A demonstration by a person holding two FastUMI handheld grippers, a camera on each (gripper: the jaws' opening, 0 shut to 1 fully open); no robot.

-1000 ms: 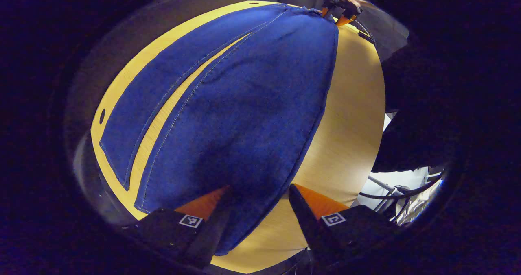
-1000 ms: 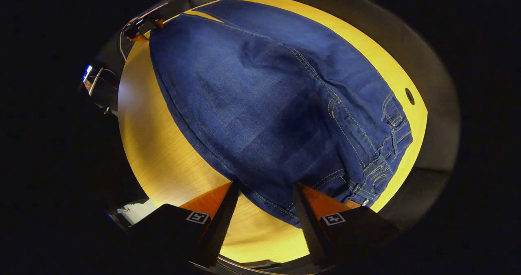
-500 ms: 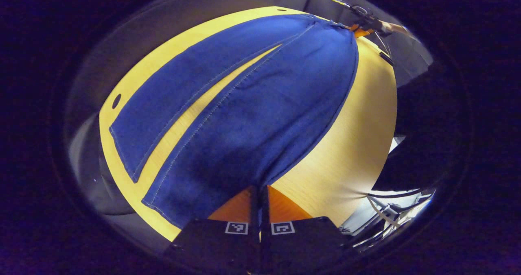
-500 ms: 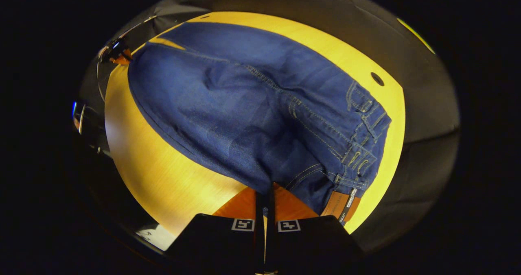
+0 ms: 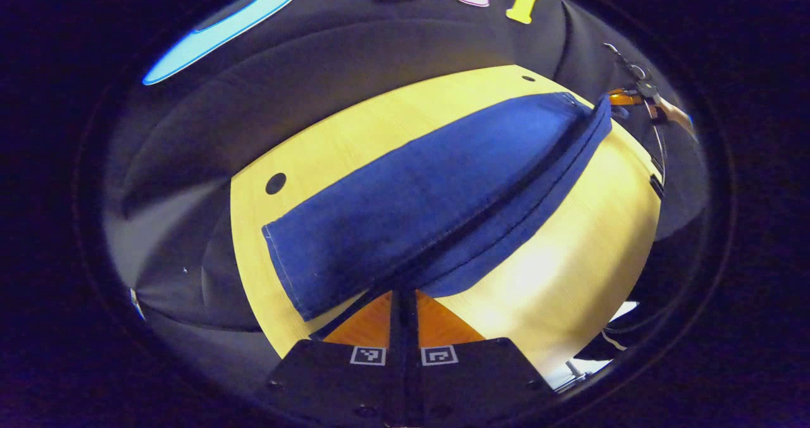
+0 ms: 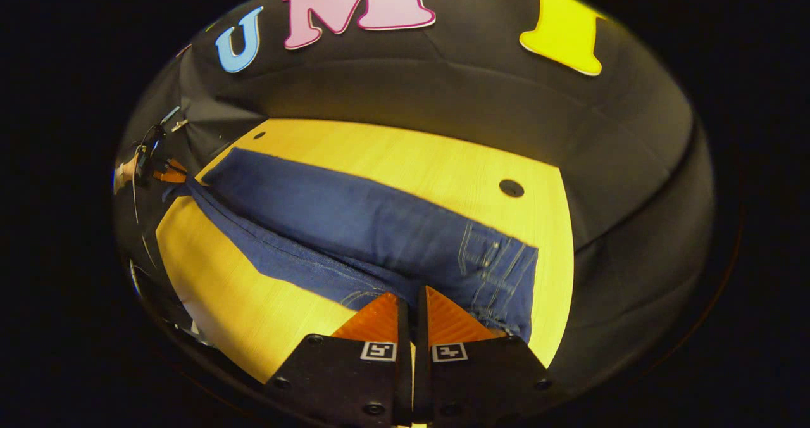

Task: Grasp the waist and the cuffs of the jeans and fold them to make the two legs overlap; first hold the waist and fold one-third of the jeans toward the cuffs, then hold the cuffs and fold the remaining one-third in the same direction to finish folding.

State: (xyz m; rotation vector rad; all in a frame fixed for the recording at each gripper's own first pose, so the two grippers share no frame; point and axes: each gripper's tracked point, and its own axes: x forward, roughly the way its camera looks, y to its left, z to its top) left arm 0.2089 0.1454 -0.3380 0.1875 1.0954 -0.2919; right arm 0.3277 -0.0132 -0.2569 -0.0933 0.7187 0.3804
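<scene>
Blue jeans lie lengthwise on a yellow wooden table. The far leg rests flat. My left gripper is shut on the cuff end of the near leg and holds that edge up off the table. In the right gripper view the waist, with belt loops and pocket stitching, is at the right. My right gripper is shut on the near side of the waist, also raised. Each gripper appears small at the far end of the jeans in the other's view: the right gripper and the left gripper.
The table has a round cable hole near the cuff end and another near the waist. Bare tabletop stretches between the jeans and the front edge. The booth's black cloth wall stands behind the table.
Both grippers went from open to shut on the jeans' near edge. They have lifted the near leg and waist side and carried it toward the far leg; both views now tilt up.
</scene>
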